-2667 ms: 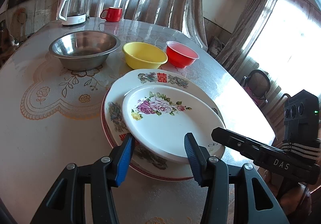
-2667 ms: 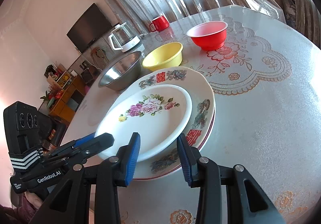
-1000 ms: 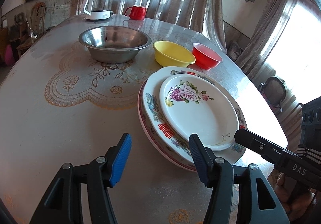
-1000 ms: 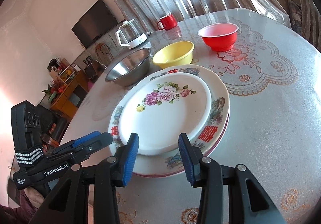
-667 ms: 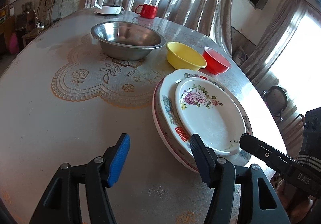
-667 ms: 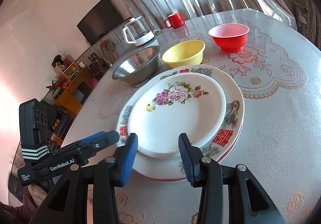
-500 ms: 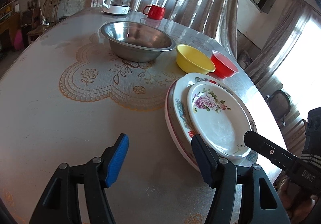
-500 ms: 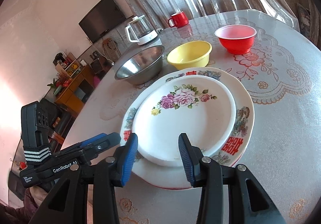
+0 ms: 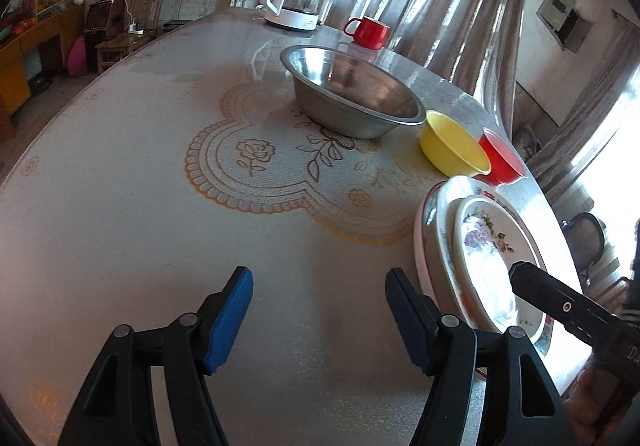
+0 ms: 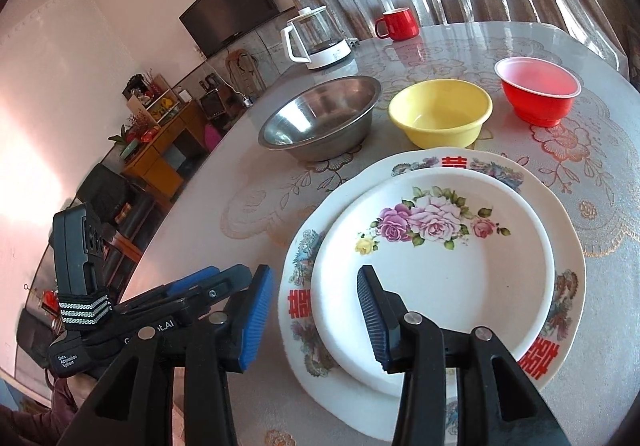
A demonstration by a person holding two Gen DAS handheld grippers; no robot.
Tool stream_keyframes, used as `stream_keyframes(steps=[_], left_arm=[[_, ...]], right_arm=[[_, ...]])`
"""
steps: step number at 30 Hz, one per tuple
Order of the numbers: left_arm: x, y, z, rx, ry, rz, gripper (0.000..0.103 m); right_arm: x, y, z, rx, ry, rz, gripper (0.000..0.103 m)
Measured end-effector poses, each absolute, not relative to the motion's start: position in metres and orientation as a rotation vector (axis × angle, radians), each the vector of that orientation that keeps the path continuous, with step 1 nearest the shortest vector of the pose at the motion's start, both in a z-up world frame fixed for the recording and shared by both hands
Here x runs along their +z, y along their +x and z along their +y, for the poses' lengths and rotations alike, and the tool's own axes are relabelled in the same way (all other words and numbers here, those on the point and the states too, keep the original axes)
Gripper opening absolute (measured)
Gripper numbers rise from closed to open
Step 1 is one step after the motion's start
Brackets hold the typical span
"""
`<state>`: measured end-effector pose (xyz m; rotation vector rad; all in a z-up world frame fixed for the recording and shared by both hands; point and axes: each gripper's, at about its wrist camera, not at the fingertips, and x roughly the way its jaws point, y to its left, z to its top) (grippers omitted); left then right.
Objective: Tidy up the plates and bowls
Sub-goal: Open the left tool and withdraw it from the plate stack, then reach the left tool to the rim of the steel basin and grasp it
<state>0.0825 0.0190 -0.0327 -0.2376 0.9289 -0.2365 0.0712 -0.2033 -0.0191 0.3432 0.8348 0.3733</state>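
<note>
**Stacked plates: handling and position relative to jaws**

The small floral plate (image 10: 436, 270) sits nested on the larger plate (image 10: 568, 286), both on the counter (image 9: 160, 206). Judged ceramic: stiff, fairly heavy, glazed and slippery, breakable. The raised rim is the only sensible hold.

The right gripper (image 10: 316, 314) has its jaws spread, holding nothing, straddling the near rim of the small plate. The left gripper (image 9: 320, 318), jaws also spread and empty, hovers over bare counter just left of the stack.

The steel bowl (image 10: 320, 118), yellow bowl (image 10: 440, 114) and red bowl (image 10: 538, 90) stand apart beyond.

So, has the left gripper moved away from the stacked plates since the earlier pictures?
Yes. The left gripper has swung to the left: the stacked plates now lie right of its open fingers, not between them.
</note>
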Motion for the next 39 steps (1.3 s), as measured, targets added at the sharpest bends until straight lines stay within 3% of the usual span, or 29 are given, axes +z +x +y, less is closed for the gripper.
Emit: stream_keyframes(steps=[9,17,31,39], left_arm=[[-0.025,0.104,0.040,-0.183,-0.253,0.906,0.073],[-0.016,0.132,0.051,-0.141,-0.266,0.880,0.074],[-0.006,0.178,0.055,-0.160,-0.287,0.846,0.101],[-0.001,0.217,0.049,-0.154,-0.313,0.852,0.102]], right_arm=[[-0.010,0.097,-0.195,0.401,0.331,0.834,0.056],[-0.006,0.132,-0.189,0.391,0.357,0.836,0.057],[-0.008,0.176,-0.192,0.344,0.442,0.857,0.057],[-0.009,0.204,-0.191,0.296,0.459,0.849,0.056]])
